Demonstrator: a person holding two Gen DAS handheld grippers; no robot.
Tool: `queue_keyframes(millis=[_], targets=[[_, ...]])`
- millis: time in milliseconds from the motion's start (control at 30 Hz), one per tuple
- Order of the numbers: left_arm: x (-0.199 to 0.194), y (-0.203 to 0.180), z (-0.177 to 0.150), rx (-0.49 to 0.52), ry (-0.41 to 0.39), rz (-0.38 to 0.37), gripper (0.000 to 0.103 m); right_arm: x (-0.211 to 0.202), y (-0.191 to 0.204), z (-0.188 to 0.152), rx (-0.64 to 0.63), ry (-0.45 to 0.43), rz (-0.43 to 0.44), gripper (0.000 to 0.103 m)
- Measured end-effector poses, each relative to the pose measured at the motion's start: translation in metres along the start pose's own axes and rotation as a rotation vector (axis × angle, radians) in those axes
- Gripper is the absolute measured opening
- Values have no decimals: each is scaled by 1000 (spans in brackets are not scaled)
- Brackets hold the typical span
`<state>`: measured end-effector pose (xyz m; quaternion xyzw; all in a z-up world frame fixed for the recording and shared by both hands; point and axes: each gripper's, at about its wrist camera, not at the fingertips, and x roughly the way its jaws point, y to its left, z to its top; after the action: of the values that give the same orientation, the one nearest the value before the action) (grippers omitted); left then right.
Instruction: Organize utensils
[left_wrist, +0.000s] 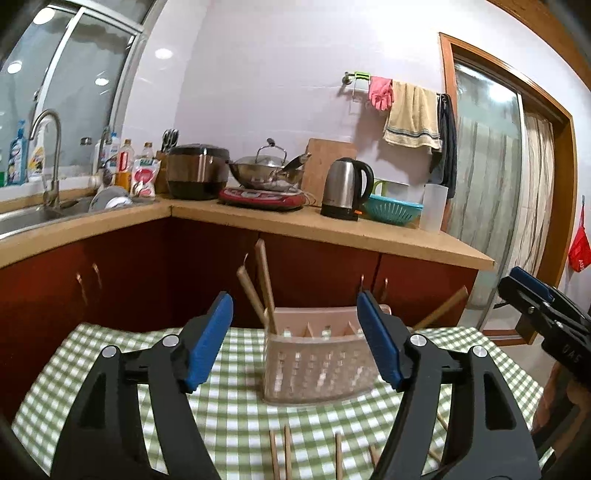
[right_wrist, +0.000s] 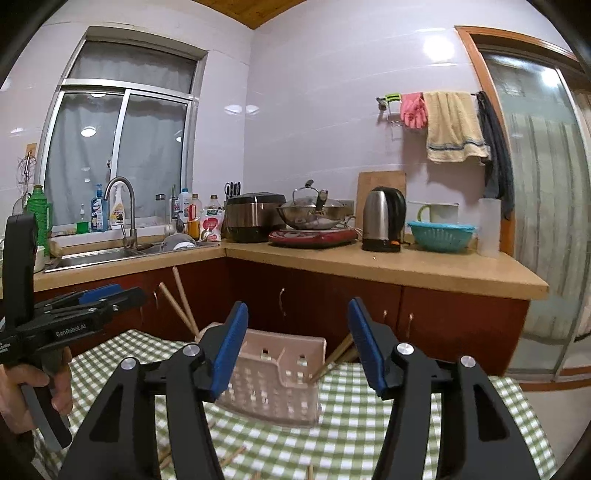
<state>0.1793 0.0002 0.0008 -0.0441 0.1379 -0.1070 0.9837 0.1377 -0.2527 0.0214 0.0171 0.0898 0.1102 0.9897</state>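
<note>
Checked tablecloth (left_wrist: 236, 406): pink holder (left_wrist: 314, 365) with chopsticks (left_wrist: 264, 288); both grippers' fingers wide, empty.

1. We lose the loose chopsticks (left_wrist: 286, 458) at the bottom edge of the left wrist view.
2. The left tool's finger (left_wrist: 380, 343) hides the holder's (left_wrist: 314, 365) right end.
3. The bottle labels (right_wrist: 98, 210) by the window, middle left, are too small to read.
</note>
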Motion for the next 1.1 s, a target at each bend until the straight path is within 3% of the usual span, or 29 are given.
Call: queue_keyframes(millis=[433,833,1100], targets=[[-45,13,-84,-44,145,71,68,-52,-5,-85,25,145,-57,55],[-68,16,-151,-47,270,117,66,-76,0,-166,31,312,-25,35],[-73,12,-182,-20,330,119,61,-78,1,-193,39,373,-32,27]])
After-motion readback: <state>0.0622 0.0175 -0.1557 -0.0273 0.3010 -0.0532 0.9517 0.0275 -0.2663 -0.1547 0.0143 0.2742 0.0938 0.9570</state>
